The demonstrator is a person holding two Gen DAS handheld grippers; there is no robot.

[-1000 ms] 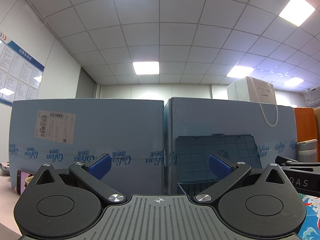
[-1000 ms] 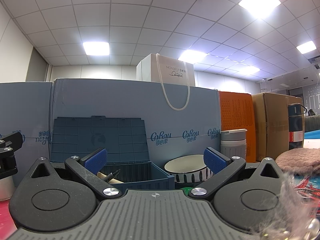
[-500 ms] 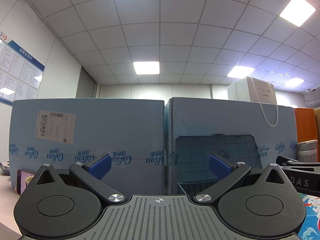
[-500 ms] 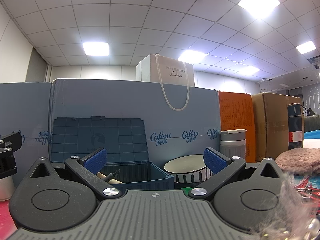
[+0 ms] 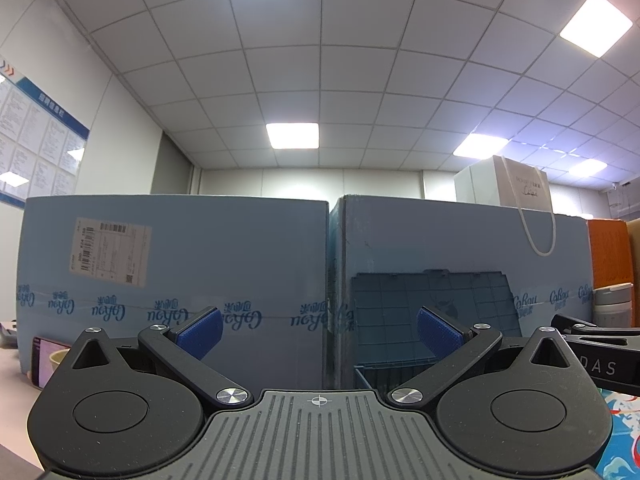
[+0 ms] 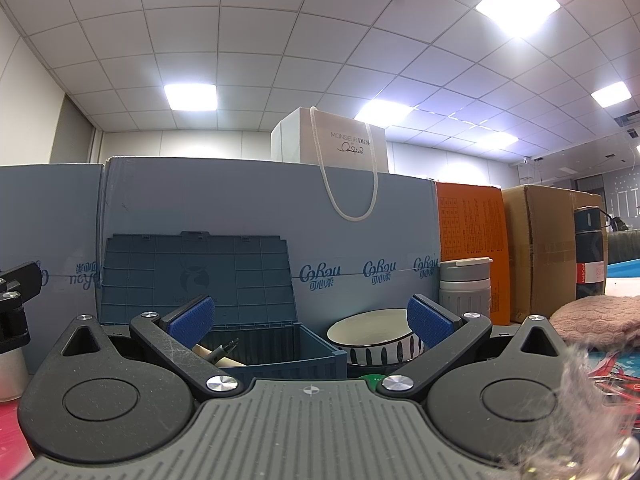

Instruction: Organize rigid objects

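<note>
Left gripper (image 5: 320,330) fingers wide, right gripper (image 6: 311,320) fingers wide — blue bin (image 6: 280,346) contents half-hidden, striped bowl (image 6: 374,340) partly blocked

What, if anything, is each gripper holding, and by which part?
Nothing is held. The left gripper and the right gripper both stand open, with only empty air between their fingers.

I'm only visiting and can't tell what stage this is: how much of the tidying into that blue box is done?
Partly begun, it seems. The blue storage box stands open with a few tool-like items already inside. Nothing is in hand: the left gripper and right gripper are both open and empty. Still outside are the striped bowl and grey lidded cup beside the box.
</note>
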